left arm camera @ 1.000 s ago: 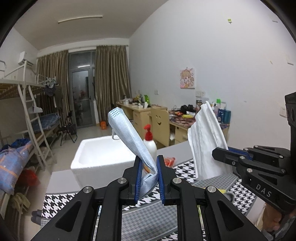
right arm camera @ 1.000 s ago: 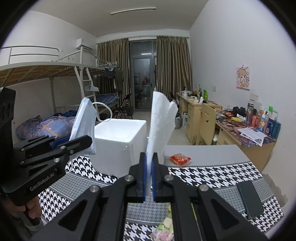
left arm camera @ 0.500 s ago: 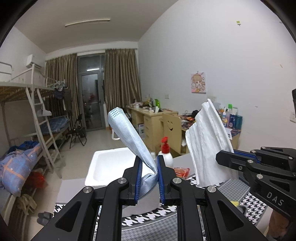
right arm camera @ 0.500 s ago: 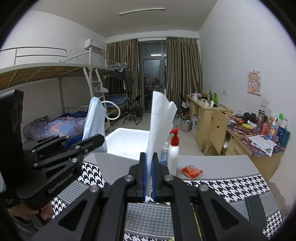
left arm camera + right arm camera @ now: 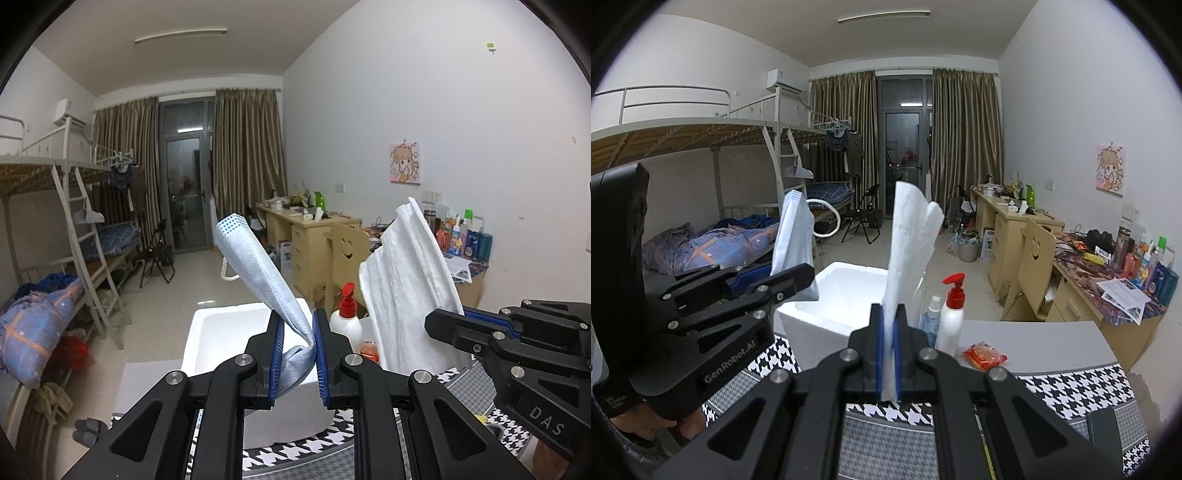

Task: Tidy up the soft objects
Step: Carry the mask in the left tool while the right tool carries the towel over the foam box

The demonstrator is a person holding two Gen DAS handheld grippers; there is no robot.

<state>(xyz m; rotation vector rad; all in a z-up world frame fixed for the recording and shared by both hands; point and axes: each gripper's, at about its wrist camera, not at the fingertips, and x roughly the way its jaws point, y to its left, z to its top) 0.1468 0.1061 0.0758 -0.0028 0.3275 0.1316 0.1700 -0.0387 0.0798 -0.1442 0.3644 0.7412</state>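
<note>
Left gripper: clamped on pale blue pleated face mask.
Right gripper: pinching folded white cloth.
Box: white foam box behind both.

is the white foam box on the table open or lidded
Open: the white foam box shows a bare rim and hollow white inside, no lid on it.

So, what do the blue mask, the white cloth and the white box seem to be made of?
Mask: probably non-woven fabric, matte, with a dotted embossed edge and a soft fold. Cloth: looks like thin paper towel or cotton, matte, wrinkled, standing limp; hard to say which. Box: likely foam, with thick, dull white walls.
</note>
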